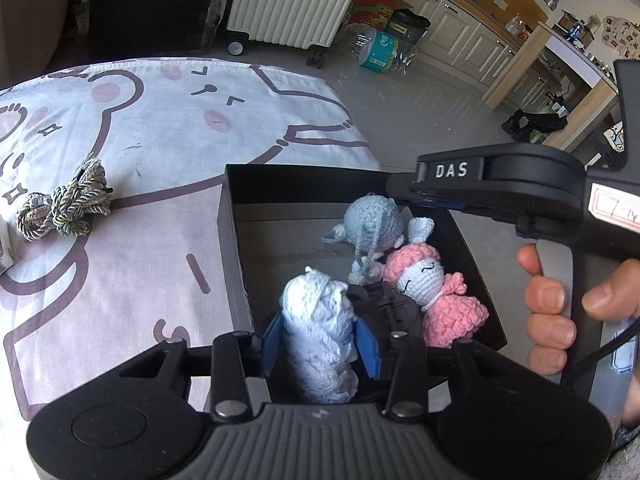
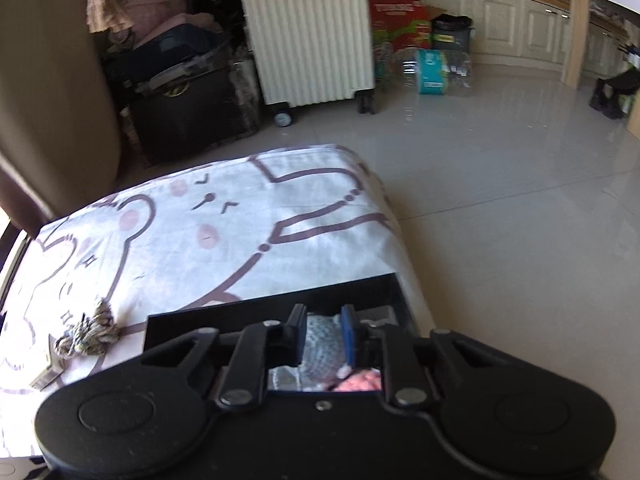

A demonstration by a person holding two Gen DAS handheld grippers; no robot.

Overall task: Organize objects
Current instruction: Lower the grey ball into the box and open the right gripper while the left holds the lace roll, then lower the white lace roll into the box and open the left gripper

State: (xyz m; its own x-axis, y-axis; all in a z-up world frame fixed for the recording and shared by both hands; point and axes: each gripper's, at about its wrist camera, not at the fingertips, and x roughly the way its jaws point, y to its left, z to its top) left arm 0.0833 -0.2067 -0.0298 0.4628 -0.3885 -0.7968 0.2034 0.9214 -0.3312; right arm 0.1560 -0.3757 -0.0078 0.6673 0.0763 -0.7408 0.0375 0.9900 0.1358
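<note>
A: Where is the pale blue knitted toy point(image 1: 318, 332)?

B: Clamped between the blue pads of the left tongs point(image 1: 320, 344), upright, its top end pointing away from the camera. It hangs over the near edge of the black box point(image 1: 236, 240), just above the rim.

A: And what lies inside the box?

B: Two crocheted toys, against its right side. A grey-blue one point(image 1: 374, 224) sits farther back; a pink one with a white face point(image 1: 432, 284) lies nearer, touching it. The pink toy is just right of the left tongs, close to the right-hand pad.

A: What about the right tongs point(image 2: 324, 336)?

B: In the left wrist view their black body, marked DAS, reaches in from the right above the far right corner of the box, held by a hand point(image 1: 560, 312). In their own view the pads stand a little apart over the box, with something pale and knitted showing between them. Whether they press on it or merely hover above it, I cannot tell.

A: Anything outside the box?

B: A knot of greenish-grey cord point(image 1: 66, 208) lies on the bear-print cloth point(image 1: 160, 128) covering the desk, well left of the box and apart from both tongs. The box itself stands at the right end of that cloth.
</note>
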